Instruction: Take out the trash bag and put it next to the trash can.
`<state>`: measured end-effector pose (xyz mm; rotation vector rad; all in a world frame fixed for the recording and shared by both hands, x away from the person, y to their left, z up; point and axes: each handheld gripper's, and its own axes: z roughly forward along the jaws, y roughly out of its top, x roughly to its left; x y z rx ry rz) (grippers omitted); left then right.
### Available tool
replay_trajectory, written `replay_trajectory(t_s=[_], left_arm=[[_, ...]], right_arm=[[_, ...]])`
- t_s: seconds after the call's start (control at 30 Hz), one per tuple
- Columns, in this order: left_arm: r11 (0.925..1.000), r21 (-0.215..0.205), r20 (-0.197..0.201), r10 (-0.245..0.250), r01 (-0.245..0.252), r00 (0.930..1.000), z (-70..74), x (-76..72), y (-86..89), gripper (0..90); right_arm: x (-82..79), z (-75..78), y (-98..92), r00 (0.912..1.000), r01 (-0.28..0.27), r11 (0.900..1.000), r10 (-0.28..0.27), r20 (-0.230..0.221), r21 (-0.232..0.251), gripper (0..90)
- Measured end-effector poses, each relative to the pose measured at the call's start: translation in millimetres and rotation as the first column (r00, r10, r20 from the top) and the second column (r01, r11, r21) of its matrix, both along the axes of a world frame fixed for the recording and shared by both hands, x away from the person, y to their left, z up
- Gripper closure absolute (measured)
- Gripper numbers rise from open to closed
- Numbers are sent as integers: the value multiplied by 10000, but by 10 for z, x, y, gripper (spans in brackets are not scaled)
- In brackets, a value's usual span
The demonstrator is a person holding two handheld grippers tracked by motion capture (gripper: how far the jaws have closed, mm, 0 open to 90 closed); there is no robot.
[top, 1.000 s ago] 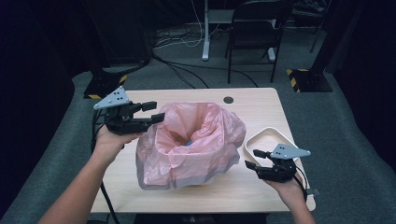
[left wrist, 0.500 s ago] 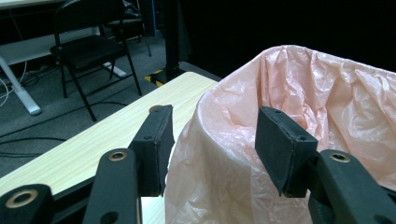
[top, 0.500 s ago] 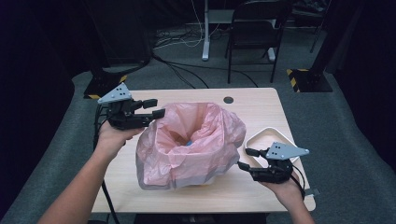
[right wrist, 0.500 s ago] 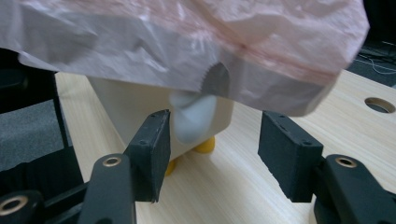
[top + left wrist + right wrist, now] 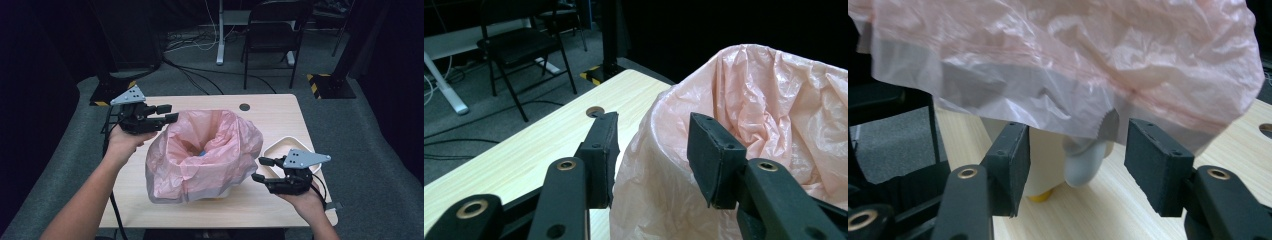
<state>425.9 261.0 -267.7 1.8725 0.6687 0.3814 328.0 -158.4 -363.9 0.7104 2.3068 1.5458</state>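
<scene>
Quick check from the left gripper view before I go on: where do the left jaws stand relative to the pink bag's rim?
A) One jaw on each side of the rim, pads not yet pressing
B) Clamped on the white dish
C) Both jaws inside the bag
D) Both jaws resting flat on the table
A: in the left gripper view the left gripper straddles the pink bag rim, jaws just closing but a gap remains.

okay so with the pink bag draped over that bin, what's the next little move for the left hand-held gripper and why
Probably finish closing the left hand-held gripper on the pink bag at the bin's rim. Its jaws have just been closing and now straddle the plastic-covered rim, but the pads do not yet press on it. A firm pinch would let the bag be pulled or straightened.
</scene>
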Motion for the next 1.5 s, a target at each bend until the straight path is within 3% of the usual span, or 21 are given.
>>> replay_trajectory(t_s=[0.27, 0.63, 0.8, 0.97, 1.17, 1.5], left_arm=[[9999, 65, -146, -103, 103, 9998, -3, 49, -31, 615], [9988, 463, 224, -167, 157, 9996, 82, 20, -64, 866], [9984, 556, 134, -130, 123, 9998, 108, 26, -71, 881], [9998, 213, 195, 21, -25, 9998, 144, 27, -44, 900], [9999, 146, 182, 5, -8, 9998, 152, 25, -33, 900], [9997, -5, 279, -238, 238, 9993, 227, -39, -32, 900]], right_arm=[[-5, 104, 24, 9998, -183, 9997, 185, 83, -150, 424], [-67, 136, -16, 9997, -155, 9989, 163, 183, -450, 424], [-93, 129, -62, 9997, -34, 9985, 46, 227, -547, 424], [-111, 131, -123, 9996, 121, 9985, -107, 258, -542, 424], [-146, 180, -159, 9991, 162, 9991, -146, 409, -393, 424], [-187, 294, -26, 9969, -505, 9984, 488, 623, 265, 419]])
